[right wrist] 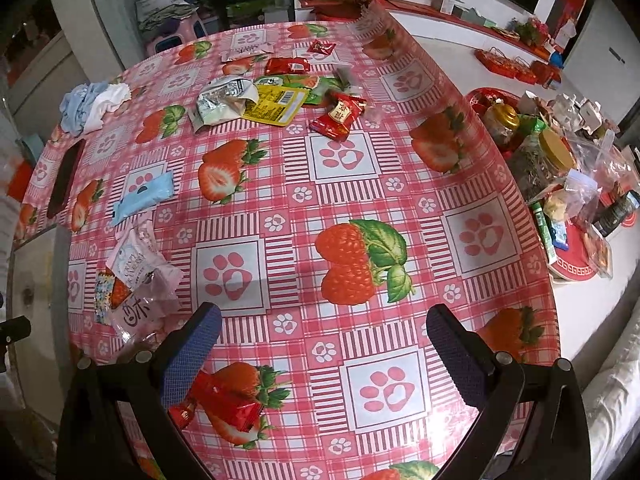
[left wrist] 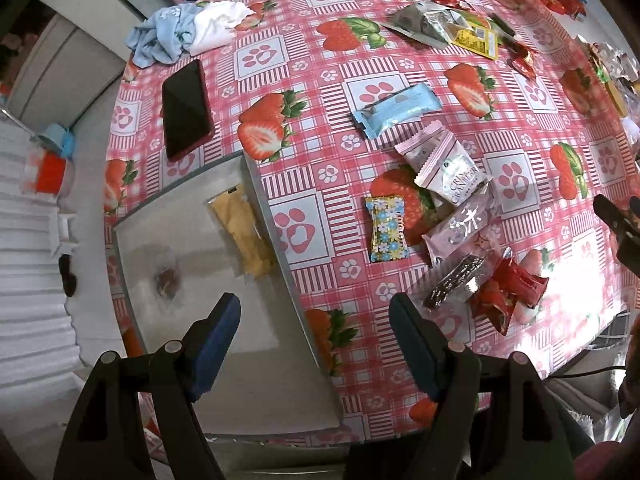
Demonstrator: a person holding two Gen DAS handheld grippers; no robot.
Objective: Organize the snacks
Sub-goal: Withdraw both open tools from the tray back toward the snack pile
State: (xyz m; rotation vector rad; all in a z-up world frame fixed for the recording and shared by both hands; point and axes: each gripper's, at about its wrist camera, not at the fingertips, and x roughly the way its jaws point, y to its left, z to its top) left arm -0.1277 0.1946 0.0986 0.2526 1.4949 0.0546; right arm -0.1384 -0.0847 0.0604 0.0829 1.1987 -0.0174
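A clear tray lay at the edge of the tabletop. In it there were two snacks: one yellow packet along its far-right wall and one small dark candy near its middle.

Beside the tray, on the cloth, a near group of loose snacks lay: one blue packet, one white-and-pink packet with a second pink one partly under it, one flowered candy, one dark bar in clear wrap and a few red wrappers; I could not count these exactly. In the right wrist view a far group showed: one silver bag, one yellow pouch, one red candy and some more red and green packets behind them. One phone and one bunch of cloth lay at the far-left side.

The left gripper hung over the tray's near-right wall, its fingers wide apart and holding nothing. The right gripper hung over bare cloth, tilted down toward the tabletop, its fingers also wide apart and empty; the red wrappers lay just under its left finger.
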